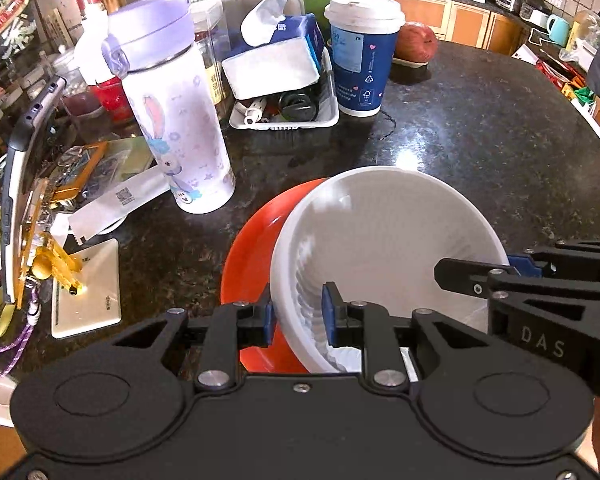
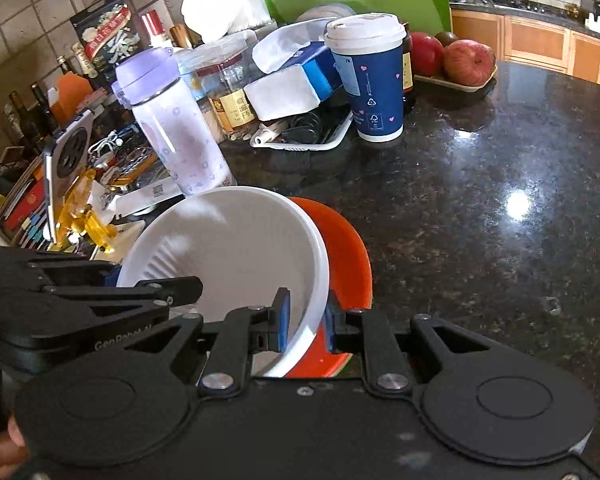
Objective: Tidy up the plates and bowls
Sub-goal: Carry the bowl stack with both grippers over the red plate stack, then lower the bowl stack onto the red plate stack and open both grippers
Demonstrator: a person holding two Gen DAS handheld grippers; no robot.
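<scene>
I have the white bowl (image 1: 384, 256) pinched from both sides: my left gripper (image 1: 298, 316) is clamped on its left rim, one blue pad inside the wall and one outside, and my right gripper (image 2: 306, 322) grips the opposite rim the same way. The bowl sits tilted over the orange plate (image 1: 256, 240), which lies on the dark granite counter (image 1: 480, 140) directly beneath it and shows on the bowl's outer side in each view.

Just beyond the bowl stands a lilac-lidded bottle (image 1: 172, 112) printed with a cartoon rabbit; it is the nearest upright thing to the bowl's far rim. Farther behind the bowl, a blue paper cup (image 1: 362, 56) with a white lid carries small hearts, a recycling triangle and an FSC mark. Beside the cup, a white tray (image 1: 284, 116) holds a tissue pack (image 1: 276, 52) and dark oddments. Behind the cup sit red apples (image 2: 468, 62) on a shallow dish. Left of the bowl lies a paper slip with a QR code (image 1: 124, 196). The right gripper's arm reads "DAS" in the left view; the left one's reads "GenRobot".
</scene>
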